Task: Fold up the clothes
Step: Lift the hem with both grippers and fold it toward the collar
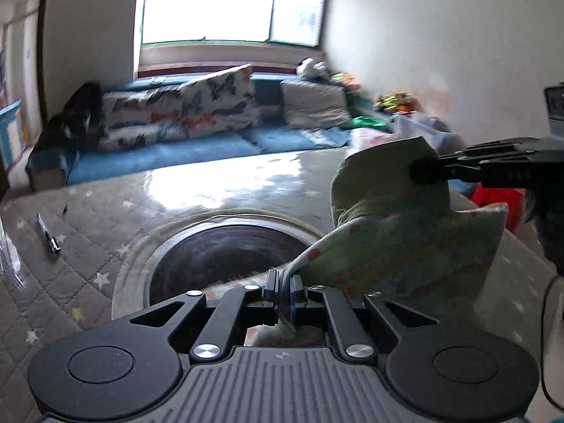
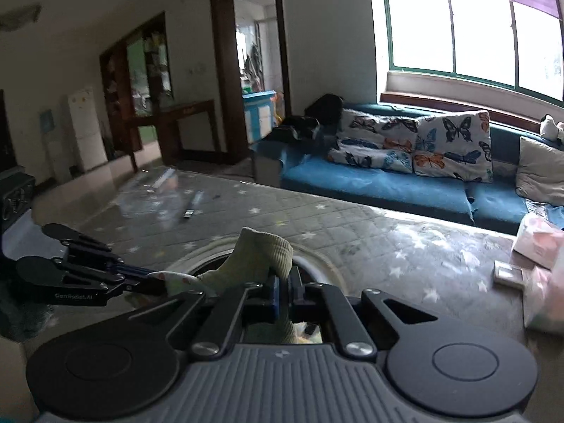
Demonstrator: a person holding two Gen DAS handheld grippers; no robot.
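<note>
A small pale green garment with a ribbed cuff and little orange marks hangs stretched between both grippers above the table. In the left wrist view my left gripper is shut on the garment's lower edge. The right gripper reaches in from the right, shut on the ribbed top corner. In the right wrist view my right gripper pinches the ribbed cuff of the garment. From the left, the left gripper clamps the printed end. The cloth below the jaws is hidden.
The table wears a grey quilted star cover under glossy plastic, with a round dark inset at its middle. A small dark tool lies at left. Pink packets sit at right. A blue sofa with butterfly pillows stands beyond.
</note>
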